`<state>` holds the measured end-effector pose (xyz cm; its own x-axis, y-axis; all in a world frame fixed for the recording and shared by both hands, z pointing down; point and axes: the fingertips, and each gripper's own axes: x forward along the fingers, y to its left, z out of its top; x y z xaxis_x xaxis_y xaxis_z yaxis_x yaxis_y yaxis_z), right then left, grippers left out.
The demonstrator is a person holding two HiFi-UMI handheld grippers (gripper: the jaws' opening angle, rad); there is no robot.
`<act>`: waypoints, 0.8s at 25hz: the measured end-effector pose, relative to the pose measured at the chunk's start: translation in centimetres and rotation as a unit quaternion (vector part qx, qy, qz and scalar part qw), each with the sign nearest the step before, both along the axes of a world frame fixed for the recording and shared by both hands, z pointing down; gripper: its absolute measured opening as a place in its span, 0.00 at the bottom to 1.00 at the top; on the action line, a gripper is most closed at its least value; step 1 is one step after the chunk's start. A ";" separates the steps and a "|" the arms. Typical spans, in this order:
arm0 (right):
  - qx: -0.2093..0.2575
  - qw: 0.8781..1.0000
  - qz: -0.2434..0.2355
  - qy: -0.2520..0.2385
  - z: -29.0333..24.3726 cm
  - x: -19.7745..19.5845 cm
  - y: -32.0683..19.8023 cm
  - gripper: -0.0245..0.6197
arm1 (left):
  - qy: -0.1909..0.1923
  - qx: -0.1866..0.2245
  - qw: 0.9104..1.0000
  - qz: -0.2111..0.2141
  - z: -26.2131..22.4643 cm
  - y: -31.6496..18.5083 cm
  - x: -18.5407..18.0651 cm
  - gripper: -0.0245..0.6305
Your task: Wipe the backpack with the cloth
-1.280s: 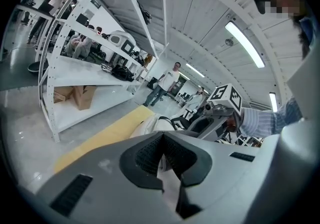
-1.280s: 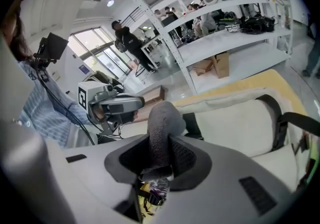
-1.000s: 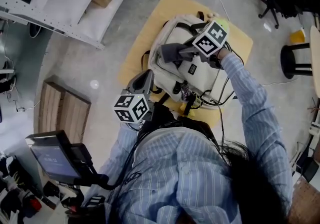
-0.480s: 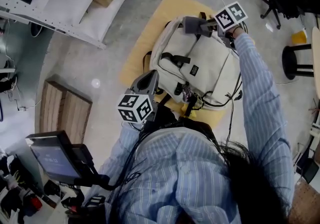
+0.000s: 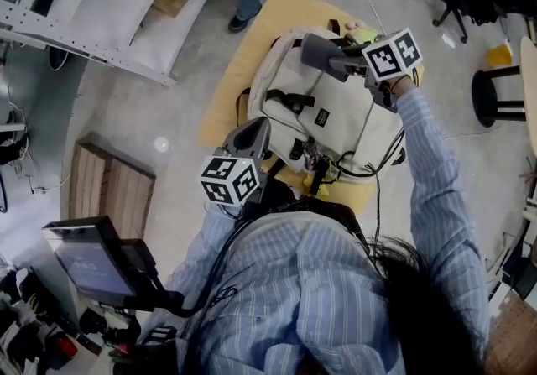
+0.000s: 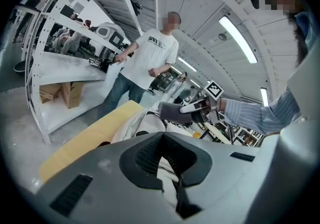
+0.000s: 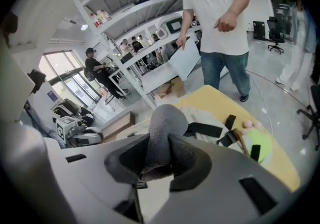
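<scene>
Cream backpack (image 5: 336, 126) lies flat on a yellow tabletop (image 5: 252, 54), black straps facing up. Right gripper (image 5: 340, 61) is over the bag's far end, its jaws clamped on a bunched grey cloth (image 5: 317, 51). In the right gripper view the cloth bulges out past the pads, above the cream fabric. Left gripper (image 5: 254, 134) sits at the bag's near left edge. Its jaws are drawn together on the bag, with cream fabric and a black strap in the narrow gap. A yellow-green ball (image 7: 260, 145) rests on the tabletop just beyond the bag's top. A person in white T-shirt and jeans (image 6: 145, 62) stands at the far side, near white shelving (image 5: 109, 4).
</scene>
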<state>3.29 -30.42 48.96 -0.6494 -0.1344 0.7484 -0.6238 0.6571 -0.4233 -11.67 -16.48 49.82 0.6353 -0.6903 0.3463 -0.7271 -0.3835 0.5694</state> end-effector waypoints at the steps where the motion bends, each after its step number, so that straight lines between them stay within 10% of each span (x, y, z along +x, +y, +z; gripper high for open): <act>1: 0.000 1.000 -0.006 -0.013 -0.3 -0.4 1.6 0.20 | 0.000 0.001 1.000 0.002 0.0 -0.1 0.1 0.04; 12: -0.088 0.989 -0.107 -0.041 3.6 -3.6 19.2 0.20 | -0.001 0.005 0.999 0.039 0.3 -0.9 2.3 0.04; 20: -0.070 0.995 -0.077 0.009 5.4 -0.2 14.4 0.20 | -0.002 0.007 0.998 0.062 -0.4 -0.1 4.6 0.04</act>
